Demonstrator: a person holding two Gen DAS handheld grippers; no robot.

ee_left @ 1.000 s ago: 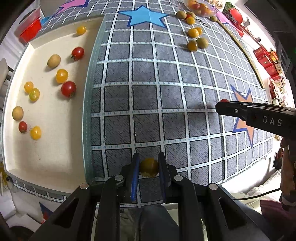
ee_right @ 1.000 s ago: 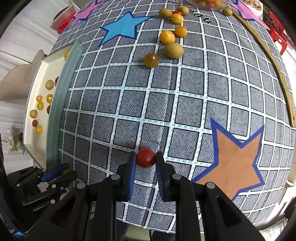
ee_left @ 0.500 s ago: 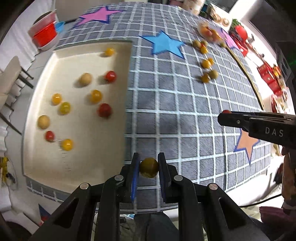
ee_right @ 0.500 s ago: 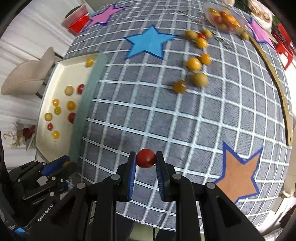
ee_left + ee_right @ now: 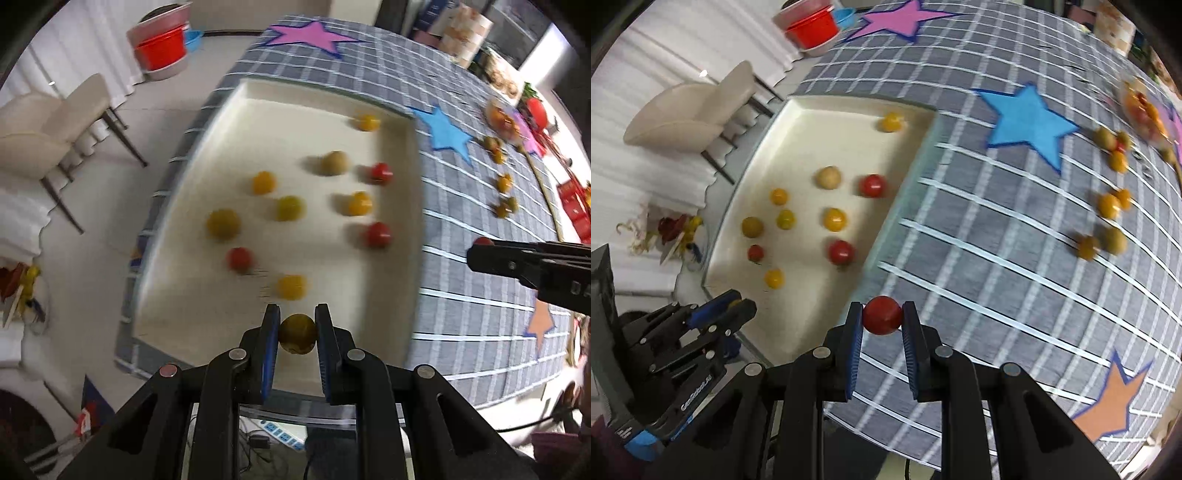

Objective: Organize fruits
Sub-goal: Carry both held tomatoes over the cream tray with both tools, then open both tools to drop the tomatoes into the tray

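Note:
My left gripper (image 5: 297, 332) is shut on an olive-yellow tomato (image 5: 297, 333), held above the near end of the cream tray (image 5: 207, 295). My right gripper (image 5: 882, 317) is shut on a red tomato (image 5: 882, 314) over the grey checked cloth (image 5: 979, 229), just right of the tray (image 5: 798, 122). Several red, yellow and green tomatoes lie spread in the tray. In the left wrist view the right gripper (image 5: 480, 246) reaches in from the right with its red tomato (image 5: 483, 241). The left gripper (image 5: 738, 304) shows at the lower left of the right wrist view.
Loose tomatoes (image 5: 1108, 205) lie on the cloth at the far right, near a clear bowl of fruit (image 5: 1141, 107). A beige chair (image 5: 55, 129) and a red tub (image 5: 162, 48) stand on the floor beyond the table's left edge.
Both grippers have travelled left across the cloth toward the tray, each keeping its tomato. The left one now hangs over the tray's near end; the tray has moved toward the middle of both views.

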